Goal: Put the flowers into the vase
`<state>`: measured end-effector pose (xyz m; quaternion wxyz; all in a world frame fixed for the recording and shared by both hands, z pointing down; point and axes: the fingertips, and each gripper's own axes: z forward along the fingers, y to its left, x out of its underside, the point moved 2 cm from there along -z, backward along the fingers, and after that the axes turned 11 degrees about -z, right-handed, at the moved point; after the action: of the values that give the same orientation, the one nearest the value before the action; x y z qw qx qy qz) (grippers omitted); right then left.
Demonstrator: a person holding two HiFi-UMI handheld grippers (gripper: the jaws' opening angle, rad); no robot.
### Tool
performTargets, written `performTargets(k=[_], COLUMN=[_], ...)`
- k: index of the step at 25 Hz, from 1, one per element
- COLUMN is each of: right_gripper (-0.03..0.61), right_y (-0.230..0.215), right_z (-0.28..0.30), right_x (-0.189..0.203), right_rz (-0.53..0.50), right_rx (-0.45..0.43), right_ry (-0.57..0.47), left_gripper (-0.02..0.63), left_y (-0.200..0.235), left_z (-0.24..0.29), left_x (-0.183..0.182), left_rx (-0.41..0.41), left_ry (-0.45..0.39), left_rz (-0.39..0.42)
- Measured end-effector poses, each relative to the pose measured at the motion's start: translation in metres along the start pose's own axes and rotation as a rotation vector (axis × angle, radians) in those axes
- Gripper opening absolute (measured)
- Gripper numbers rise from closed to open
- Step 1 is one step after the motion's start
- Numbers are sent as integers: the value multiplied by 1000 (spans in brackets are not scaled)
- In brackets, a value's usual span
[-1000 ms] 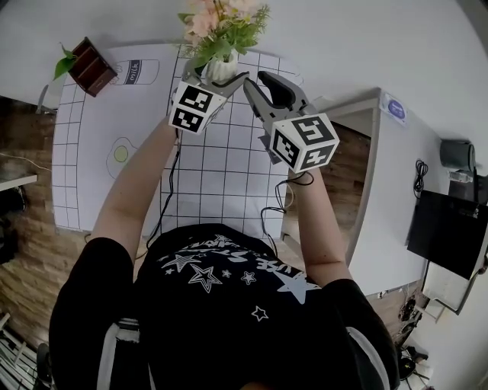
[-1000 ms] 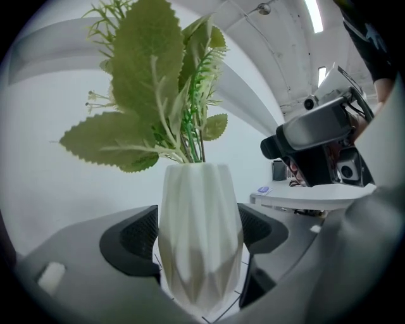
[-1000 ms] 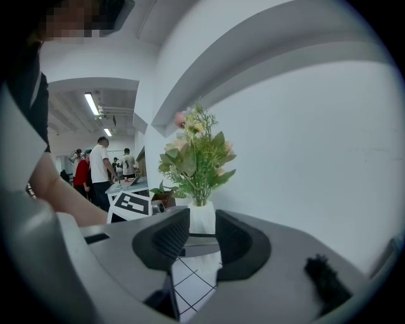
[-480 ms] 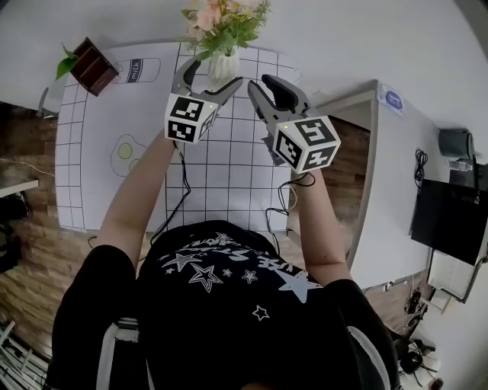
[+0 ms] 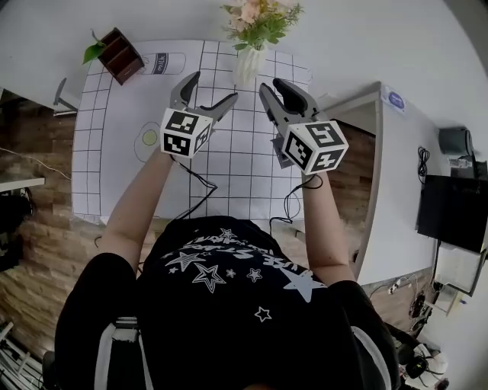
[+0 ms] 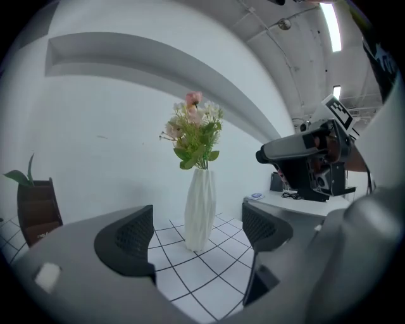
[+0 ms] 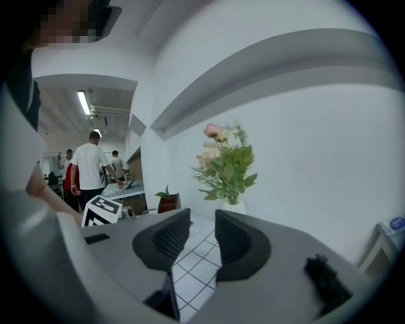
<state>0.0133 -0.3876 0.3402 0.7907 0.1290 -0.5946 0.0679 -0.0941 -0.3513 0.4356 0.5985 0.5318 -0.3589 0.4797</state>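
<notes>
Pink and cream flowers with green leaves (image 5: 259,17) stand upright in a white ribbed vase (image 5: 248,67) at the far edge of the grid mat (image 5: 244,175). In the left gripper view the vase (image 6: 200,209) and flowers (image 6: 193,136) stand beyond the jaws, apart from them. My left gripper (image 5: 210,87) is open; its jaws have just been opening, and nothing is between them (image 6: 196,234). My right gripper (image 5: 272,85) is to the right, short of the vase, with a narrow empty gap between its pads (image 7: 202,239). The flowers (image 7: 224,168) rise behind them.
A brown planter box with a green plant (image 5: 118,53) sits at the mat's far left corner. Egg and milk drawings mark the mat's left side. A white cabinet (image 5: 396,175) stands to the right. People (image 7: 88,174) stand far off in the right gripper view.
Both grippers have drawn back from the vase toward the person. The left jaws, earlier close around the vase, now stand wide and clear of it.
</notes>
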Motion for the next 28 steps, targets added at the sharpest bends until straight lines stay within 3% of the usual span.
performTargets(k=[10,16,18,23,28], right_gripper=[130,104,67,60,60], right_y=[79,104,106,98,112], right_z=[-2,-20,-30,-56,-79], right_x=[-16,-7,-7,-10,-10], right_rz=[-14,-15,-8,48,54], right_rx=[29,112,151,223,218], right_ry=[-24,25,22,-22,-55], left_gripper=[439,419,403,374,359], left_y=[4,-1,-2,-9,-23], left_z=[-78,-103,-109,-122,-146], left_x=[-24,-33,-38,-51,-51], left_rx=[77,150,156,146,123], left_ry=[-70,-120,-141,-178,-219], left_rz=[-8,-54,-64,-38,-2])
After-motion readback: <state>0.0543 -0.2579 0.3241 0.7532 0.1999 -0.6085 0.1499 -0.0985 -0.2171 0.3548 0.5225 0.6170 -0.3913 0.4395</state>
